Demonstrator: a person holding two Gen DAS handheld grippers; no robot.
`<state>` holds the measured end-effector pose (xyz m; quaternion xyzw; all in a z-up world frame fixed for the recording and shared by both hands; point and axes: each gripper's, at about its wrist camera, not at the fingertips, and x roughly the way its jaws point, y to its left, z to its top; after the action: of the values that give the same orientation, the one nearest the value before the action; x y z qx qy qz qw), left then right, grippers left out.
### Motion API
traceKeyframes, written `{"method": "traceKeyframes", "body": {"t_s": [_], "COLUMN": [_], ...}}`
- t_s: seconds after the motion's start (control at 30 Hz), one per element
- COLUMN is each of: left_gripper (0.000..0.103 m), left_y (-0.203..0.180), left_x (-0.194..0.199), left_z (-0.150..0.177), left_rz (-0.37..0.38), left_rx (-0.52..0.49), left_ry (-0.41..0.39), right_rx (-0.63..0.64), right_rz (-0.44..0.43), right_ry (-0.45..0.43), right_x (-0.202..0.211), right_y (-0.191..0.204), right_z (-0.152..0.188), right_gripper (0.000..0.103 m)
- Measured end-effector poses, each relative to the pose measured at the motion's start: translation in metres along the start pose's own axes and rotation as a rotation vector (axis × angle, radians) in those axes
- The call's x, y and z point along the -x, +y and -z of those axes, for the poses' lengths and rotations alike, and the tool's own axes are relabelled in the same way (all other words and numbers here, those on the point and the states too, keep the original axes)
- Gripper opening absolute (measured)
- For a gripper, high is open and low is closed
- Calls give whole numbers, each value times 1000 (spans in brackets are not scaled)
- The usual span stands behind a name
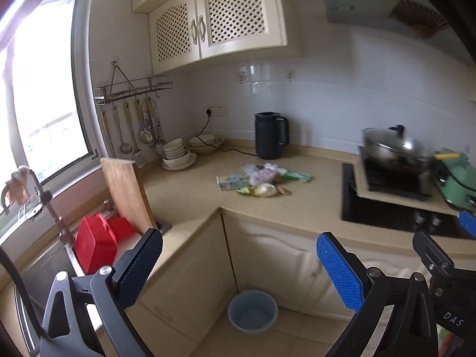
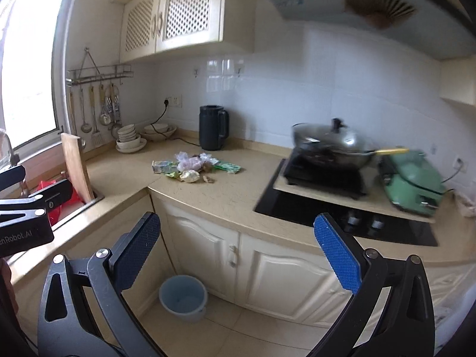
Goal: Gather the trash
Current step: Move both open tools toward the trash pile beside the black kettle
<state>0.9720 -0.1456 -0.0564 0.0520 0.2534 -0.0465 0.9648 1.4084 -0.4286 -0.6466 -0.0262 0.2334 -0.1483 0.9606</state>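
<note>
black kettle (image 1: 271, 135), lidded wok (image 1: 395, 150), stacked bowls (image 1: 177, 154), cutting board (image 1: 128, 196)

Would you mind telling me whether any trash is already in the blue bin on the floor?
No, the blue bin looks empty inside, while the trash pile lies on the countertop.

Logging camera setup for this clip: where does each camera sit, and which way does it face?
Left wrist: on the left gripper, open, facing the counter corner with the trash pile; the right gripper's edge shows at right.
Right wrist: on the right gripper, open, facing the same corner from further right; the left gripper shows at left.
Shared: trash pile, black kettle, wok, blue bin.
</note>
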Motion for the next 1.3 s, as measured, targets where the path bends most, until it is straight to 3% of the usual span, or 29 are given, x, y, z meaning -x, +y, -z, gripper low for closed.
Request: {"method": "traceKeyframes", "body": {"t_s": [0.23,0.47,0.5,0.67,0.8,0.97,1.13,1.3], "left_gripper": [102,102,102,102,102,102,102,101], "left_y": [4,1,0,2,-1,-5,-2,-13], "left_x": [-198,-432,-479,-647,-779,-891,-996,-1098], "left_z": [-62,-122,-133,-152,-149,-136,-137,-143], "left_rz": [-33,-76,-59,-25,-15,1,34,20], "left_rx": [5,2,3,25,36,7,56,13], "left_ry": [94,193,217,338,433,499,506,492], "right_rx": [35,56,67,125,151,151,162,178], "right_rz": [-51,-120,-137,-183,-234,-263,-276,-262], "right_ry": [66,110,139,201,275,354,410,421], "right_x": [-146,-300,-331,-432,-500,-546,-571,-583], "right_y": [29,42,45,59,73,79,80,79], "right_z": [-44,-82,-88,-106,-100,-74,-44,-29], "right_gripper": [103,103,103,103,103,103,103,103]}}
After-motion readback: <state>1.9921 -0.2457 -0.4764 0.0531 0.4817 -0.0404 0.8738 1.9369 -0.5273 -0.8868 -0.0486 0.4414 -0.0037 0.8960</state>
